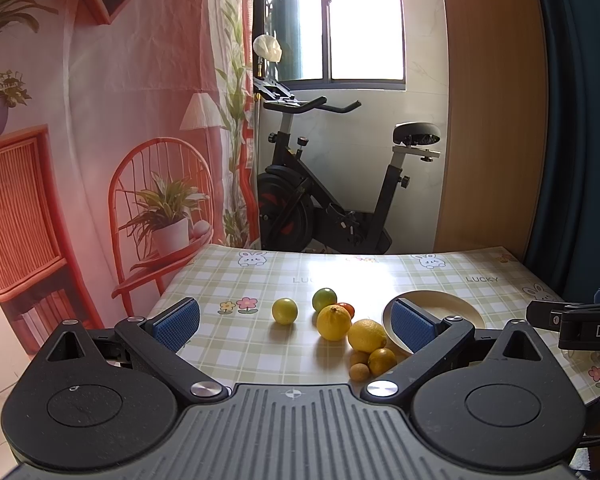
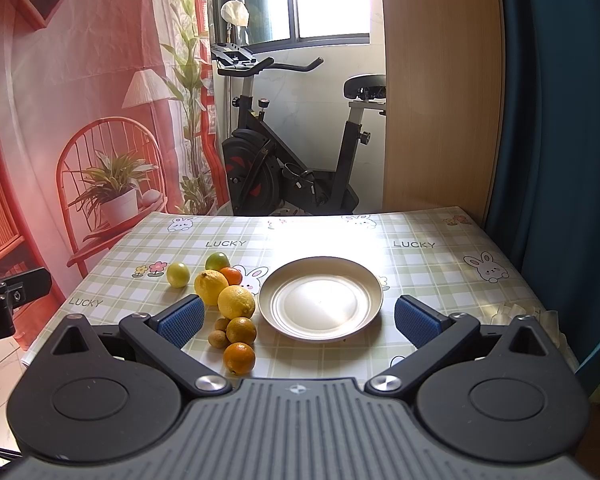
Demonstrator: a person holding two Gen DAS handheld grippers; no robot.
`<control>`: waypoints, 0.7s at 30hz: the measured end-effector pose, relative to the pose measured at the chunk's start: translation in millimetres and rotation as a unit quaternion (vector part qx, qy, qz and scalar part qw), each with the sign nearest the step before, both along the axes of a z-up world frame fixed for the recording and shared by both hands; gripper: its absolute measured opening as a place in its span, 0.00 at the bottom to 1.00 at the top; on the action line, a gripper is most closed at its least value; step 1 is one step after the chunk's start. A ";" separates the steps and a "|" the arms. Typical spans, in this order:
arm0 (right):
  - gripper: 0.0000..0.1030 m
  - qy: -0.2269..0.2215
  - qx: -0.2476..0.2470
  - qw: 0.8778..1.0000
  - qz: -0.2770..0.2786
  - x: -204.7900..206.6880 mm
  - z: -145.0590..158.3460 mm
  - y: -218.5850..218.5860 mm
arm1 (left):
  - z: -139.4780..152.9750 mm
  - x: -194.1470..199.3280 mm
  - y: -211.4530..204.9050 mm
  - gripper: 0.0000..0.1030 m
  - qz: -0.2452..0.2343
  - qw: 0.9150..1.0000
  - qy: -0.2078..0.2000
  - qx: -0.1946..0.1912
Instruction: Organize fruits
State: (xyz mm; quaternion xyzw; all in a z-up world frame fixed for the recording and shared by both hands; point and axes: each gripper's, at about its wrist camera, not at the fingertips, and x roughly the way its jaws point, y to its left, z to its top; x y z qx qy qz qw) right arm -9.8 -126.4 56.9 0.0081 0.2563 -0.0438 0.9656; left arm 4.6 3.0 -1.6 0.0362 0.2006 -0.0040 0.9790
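Note:
Fruit lies in a loose cluster on the checked tablecloth, left of an empty metal plate (image 2: 320, 304). In the right wrist view I see a yellow-green lime (image 2: 178, 274), a green lime (image 2: 217, 261), a small tangerine (image 2: 231, 275), two lemons (image 2: 211, 287) (image 2: 236, 301), two small brown fruits (image 2: 217, 338) and two oranges (image 2: 241, 330) (image 2: 239, 358). My right gripper (image 2: 299, 320) is open, held above the table's near edge with the plate between its fingers' lines. My left gripper (image 1: 296, 322) is open too, facing the cluster; its right finger covers part of the plate (image 1: 452, 304).
The table's far edge faces an exercise bike (image 2: 292, 160) and a window. A printed red backdrop (image 2: 80, 120) hangs at the left, a wooden panel and a blue curtain (image 2: 560, 120) at the right. Crumpled clear plastic (image 2: 516, 312) lies near the right table edge.

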 end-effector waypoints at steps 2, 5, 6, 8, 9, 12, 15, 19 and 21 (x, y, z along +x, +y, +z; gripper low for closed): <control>1.00 0.000 0.000 1.000 0.000 0.3 0.0 -0.2 | 0.2 0.1 0.3 1.00 -0.001 1.000 -0.001 -0.001; 1.00 0.001 0.000 1.000 0.001 0.8 0.0 -0.3 | -1.1 -1.6 -0.6 1.00 -0.002 1.000 -0.003 -0.005; 1.00 0.001 0.000 1.000 0.001 0.5 -0.3 -0.2 | -1.5 -2.2 -1.1 1.00 -0.002 1.000 -0.003 -0.006; 1.00 0.001 0.000 1.000 0.000 -0.3 0.1 0.1 | -2.2 -2.3 -1.1 1.00 -0.002 1.000 -0.002 -0.006; 1.00 0.001 0.001 1.000 0.001 -0.7 0.5 -1.2 | -2.9 -1.9 -2.1 1.00 0.000 1.000 0.001 -0.004; 1.00 -0.002 0.004 1.000 0.003 2.2 0.6 -3.9 | -4.8 2.0 -1.7 1.00 0.000 1.000 0.014 -0.003; 1.00 -0.010 0.006 1.000 0.004 1.1 3.7 -3.9 | -4.3 5.3 5.7 1.00 0.001 1.000 0.022 -0.021; 1.00 -0.041 0.011 0.999 0.023 4.7 1.1 -14.5 | -3.6 13.1 15.4 1.00 0.031 0.999 0.002 -0.024; 1.00 -0.048 0.001 0.998 0.033 13.9 -2.7 -16.8 | -4.8 21.5 17.8 1.00 0.045 0.999 -0.009 -0.015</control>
